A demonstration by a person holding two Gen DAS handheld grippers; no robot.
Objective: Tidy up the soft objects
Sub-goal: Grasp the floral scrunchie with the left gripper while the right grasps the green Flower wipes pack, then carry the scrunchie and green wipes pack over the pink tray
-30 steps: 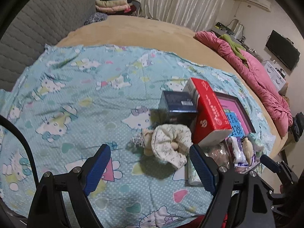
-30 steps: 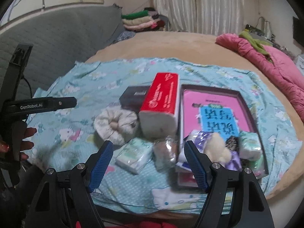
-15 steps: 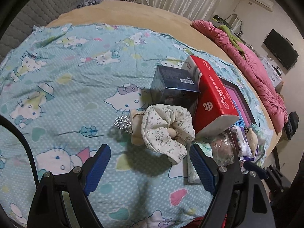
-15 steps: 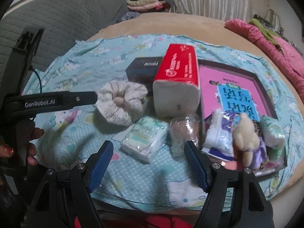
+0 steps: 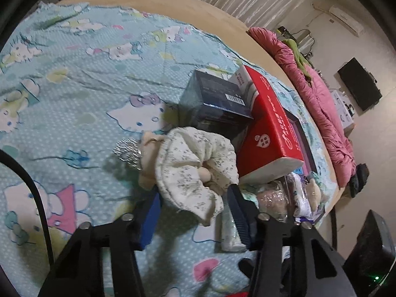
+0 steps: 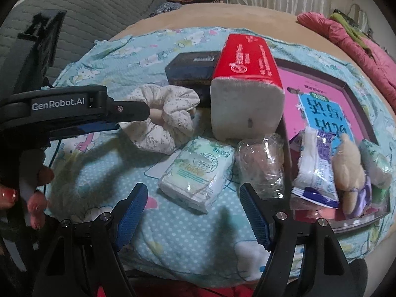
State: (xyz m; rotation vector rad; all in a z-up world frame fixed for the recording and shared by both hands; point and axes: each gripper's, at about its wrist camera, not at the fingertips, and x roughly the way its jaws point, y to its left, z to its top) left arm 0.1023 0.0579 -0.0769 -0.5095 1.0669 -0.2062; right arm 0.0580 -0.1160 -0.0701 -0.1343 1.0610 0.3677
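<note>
A cream floral soft doll (image 5: 193,163) with a silver crown (image 5: 128,151) lies on the cartoon-cat bedsheet (image 5: 74,74). My left gripper (image 5: 194,205) is down over the doll's near end; its jaws are closing, with the floral cloth between the blue pads and the pads almost on it. In the right wrist view this same doll (image 6: 168,121) lies under the tip of the left gripper (image 6: 138,113). My right gripper (image 6: 192,190) stands open just above a green-and-white tissue pack (image 6: 198,175), apart from it.
A red tissue box (image 6: 247,74) and a dark box (image 6: 190,69) stand behind the doll. A clear-wrapped bundle (image 6: 259,163) lies beside a tray (image 6: 287,133) that holds a pink book, a purple-white pack (image 6: 316,168) and a plush bear (image 6: 349,168). A pink quilt (image 5: 321,99) lies at the far right.
Both grippers have sunk toward the bed. The left jaws have narrowed around the floral doll. The right jaws keep the same width over the tissue pack.
</note>
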